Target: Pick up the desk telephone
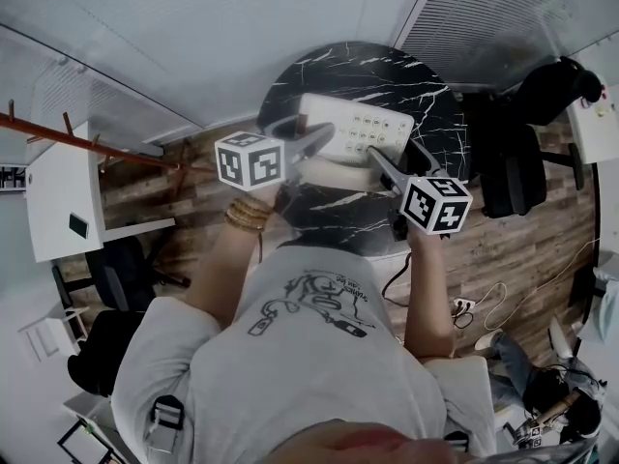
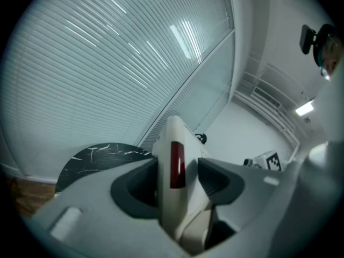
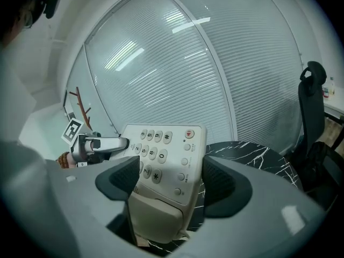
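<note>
Desk telephone held over a round black marble table between two hand-held grippers. From the head view, the left gripper grips its left end and the right gripper its right end. Both forearms reach forward from the person's body, the left wrist ringed with bracelets. The telephone's long axis runs across the picture from left to right, keypad upward and beige handset on the side nearest the person. In the left gripper view, the telephone stands edge-on as a narrow upright slab with a red strip on its side. Both jaw pads are closed against it, and the table lies below to the left. In the right gripper view, the keypad faces the camera, tilted back, handset at the bottom. The jaws are spread wide but pressed on the telephone's two sides, with the left gripper visible beyond it.
</note>
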